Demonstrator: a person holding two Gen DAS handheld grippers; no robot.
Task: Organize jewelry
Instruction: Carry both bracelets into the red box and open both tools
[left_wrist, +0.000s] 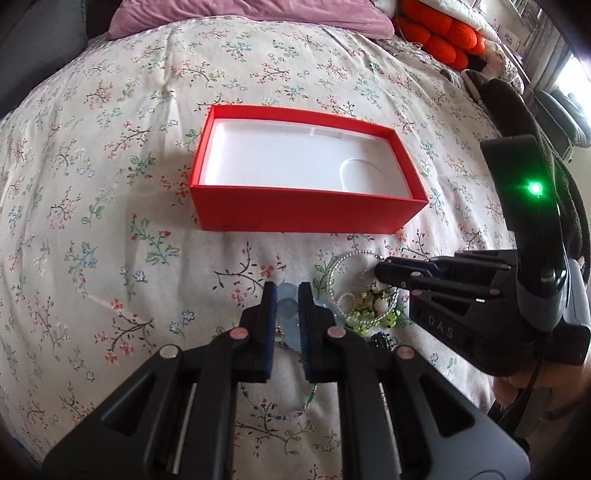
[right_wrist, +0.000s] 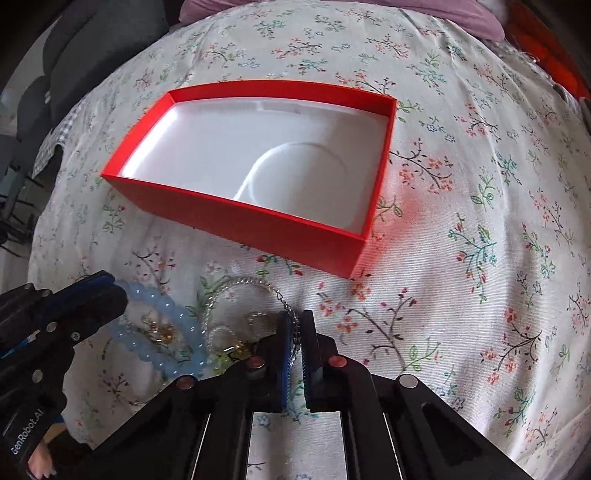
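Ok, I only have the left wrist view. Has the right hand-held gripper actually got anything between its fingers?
Observer: Yes. The right hand-held gripper is shut on a thin silver chain, which runs down between its pads.
Operator: Is there anything inside the blue loop that I can't make out?
Observer: A small gold piece lies on the bedspread inside the blue bracelet.

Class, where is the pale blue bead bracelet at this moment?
In the right wrist view the pale blue bead bracelet lies lower left on the floral bedspread, in front of the red box, its far end at the left gripper.
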